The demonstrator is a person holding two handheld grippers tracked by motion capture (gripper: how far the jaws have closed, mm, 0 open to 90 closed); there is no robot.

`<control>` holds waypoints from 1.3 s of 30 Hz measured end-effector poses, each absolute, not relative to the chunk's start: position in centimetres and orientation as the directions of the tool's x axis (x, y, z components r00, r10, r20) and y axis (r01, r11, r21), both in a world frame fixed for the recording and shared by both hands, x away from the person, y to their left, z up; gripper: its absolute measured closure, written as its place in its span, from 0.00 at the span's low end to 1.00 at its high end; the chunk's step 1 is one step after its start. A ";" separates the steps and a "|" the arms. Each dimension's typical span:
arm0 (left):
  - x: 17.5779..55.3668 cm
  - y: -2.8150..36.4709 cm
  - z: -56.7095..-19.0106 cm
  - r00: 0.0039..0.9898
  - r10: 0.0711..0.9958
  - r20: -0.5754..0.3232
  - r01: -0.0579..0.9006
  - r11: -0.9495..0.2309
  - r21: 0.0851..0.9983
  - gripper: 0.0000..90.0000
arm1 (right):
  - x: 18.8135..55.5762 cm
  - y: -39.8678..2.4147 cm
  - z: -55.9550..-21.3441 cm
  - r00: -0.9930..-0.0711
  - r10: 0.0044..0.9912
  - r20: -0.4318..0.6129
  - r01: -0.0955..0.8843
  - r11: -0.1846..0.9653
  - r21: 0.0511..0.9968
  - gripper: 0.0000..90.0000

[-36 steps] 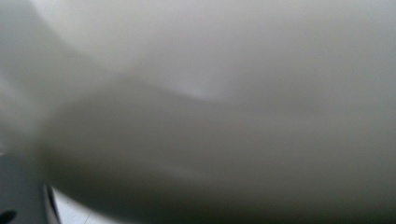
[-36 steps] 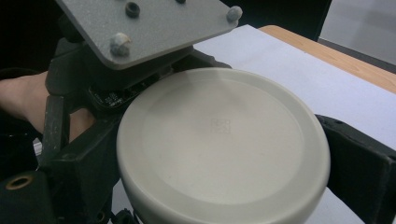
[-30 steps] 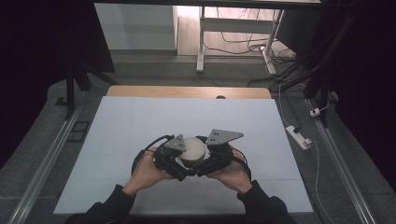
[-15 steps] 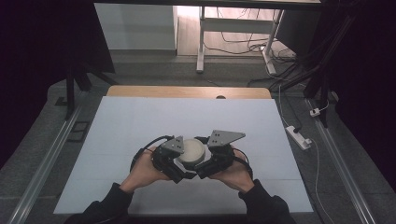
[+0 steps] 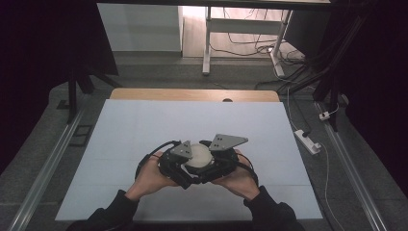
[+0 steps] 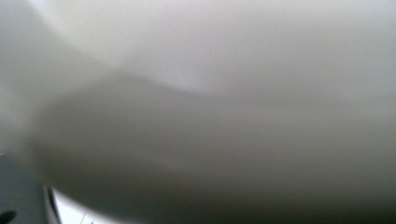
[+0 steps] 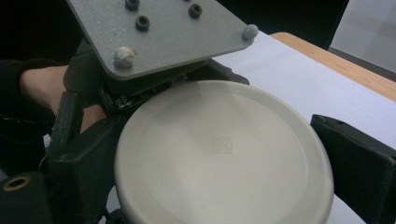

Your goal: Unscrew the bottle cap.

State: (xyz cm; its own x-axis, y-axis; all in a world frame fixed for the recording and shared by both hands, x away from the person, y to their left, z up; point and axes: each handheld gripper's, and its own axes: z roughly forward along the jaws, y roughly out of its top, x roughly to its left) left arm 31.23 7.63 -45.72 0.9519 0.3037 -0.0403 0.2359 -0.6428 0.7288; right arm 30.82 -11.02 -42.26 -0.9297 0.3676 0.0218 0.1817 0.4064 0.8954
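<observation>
Two hand-held grippers meet near the front of the white surface, the left hand-held gripper and right hand-held gripper pressed in from either side of a round off-white dish. It sits between them upside down, its flat base facing up; being round, it shows no long axis. Whether either grips it, I cannot tell.

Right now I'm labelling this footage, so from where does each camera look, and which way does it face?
High view: above the person's side, facing forward and down at the table; both hands hold the left tool and right tool around a white disc.
Left gripper view: pressed against a blurred pale surface, probably that disc.
Right gripper view: faces the disc, the left tool beyond it.
Shared: the disc.
</observation>
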 end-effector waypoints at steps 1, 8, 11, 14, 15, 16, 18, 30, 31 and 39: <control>31.2 7.6 -45.7 0.952 0.304 -0.040 0.236 -0.643 0.729 0.08 | 30.9 -11.1 -42.3 -0.930 0.367 0.024 0.184 0.408 0.894 0.08; 31.2 7.7 -45.7 0.954 0.298 -0.037 0.226 -0.631 0.742 0.08 | 30.7 -11.2 -42.0 -0.930 0.366 0.014 0.175 0.411 0.895 0.09; 31.2 7.8 -45.8 0.956 0.292 -0.038 0.220 -0.625 0.749 0.08 | 30.7 -11.3 -41.9 -0.931 0.364 0.022 0.179 0.403 0.897 0.09; 31.2 7.8 -45.9 0.958 0.286 -0.035 0.214 -0.623 0.753 0.08 | 30.7 -11.4 -41.9 -0.932 0.363 0.022 0.177 0.401 0.899 0.09; 31.2 7.9 -45.9 0.959 0.279 -0.037 0.210 -0.621 0.755 0.09 | 30.6 -11.4 -41.9 -0.931 0.364 0.020 0.176 0.399 0.900 0.09; 31.2 7.9 -46.0 0.960 0.278 -0.035 0.207 -0.620 0.757 0.08 | 30.6 -11.5 -41.8 -0.931 0.364 0.021 0.174 0.393 0.903 0.09; 31.2 7.8 -46.0 0.960 0.278 -0.039 0.209 -0.616 0.760 0.08 | 30.6 -11.5 -41.7 -0.932 0.362 0.023 0.174 0.390 0.904 0.09; 31.2 8.1 -46.2 0.962 0.270 -0.034 0.197 -0.607 0.770 0.09 | 30.6 -11.8 -41.5 -0.932 0.361 0.028 0.172 0.372 0.912 0.09; 31.2 8.1 -46.2 0.963 0.267 -0.036 0.197 -0.604 0.772 0.09 | 30.6 -11.8 -41.5 -0.932 0.362 0.028 0.172 0.372 0.912 0.09; 31.4 8.5 -46.5 0.962 0.270 -0.042 0.202 -0.600 0.774 0.09 | 31.0 -12.8 -41.1 -0.920 0.390 0.038 0.182 0.338 0.923 0.09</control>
